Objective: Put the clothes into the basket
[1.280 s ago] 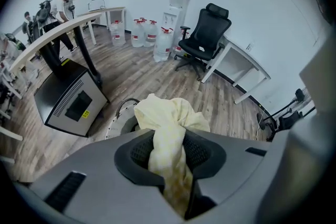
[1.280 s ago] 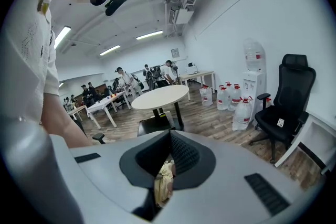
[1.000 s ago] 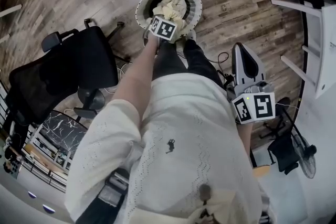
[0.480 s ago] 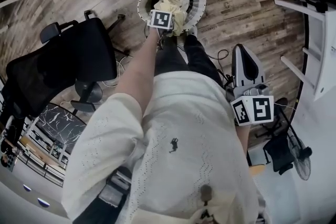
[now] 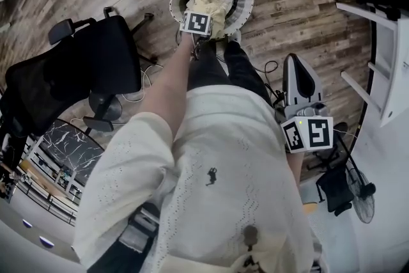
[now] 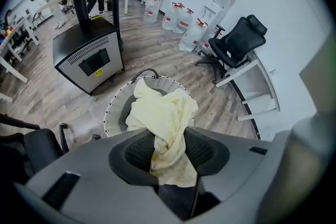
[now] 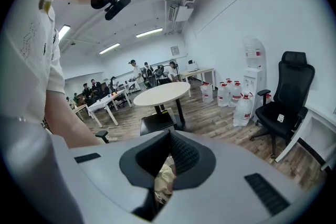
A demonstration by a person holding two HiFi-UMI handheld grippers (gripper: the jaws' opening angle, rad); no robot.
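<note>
Head view, looking steeply down: black chair (image 5: 70, 80) at far left on wood floor, well clear of the work. Right of it, bare arm stretched forward to left gripper (image 6: 165, 129), pointed steeply down right over the round white basket (image 5: 245, 2). Pale yellow cloth (image 6: 160, 107) bunched between the jaws, touching both pads, hanging on from the tips into the basket, most of it heaped inside. Jaws just been opening, so a slackening hold rather than a firm clench. Long axis of cloth running from pads down into the opening, basket dead ahead of the tips: probably only a full release and a lift away left to do. Nothing in the path; possible snag of cloth on a pad. Black cabinet (image 6: 89, 57) beyond the basket. Further right, right gripper (image 7: 170, 135) held by the person's side, well apart from basket, the farther of the two, jaws closed tip to tip; pale scrap behind the tips, too small to identify. White shelf (image 5: 383, 41) at far right
</note>
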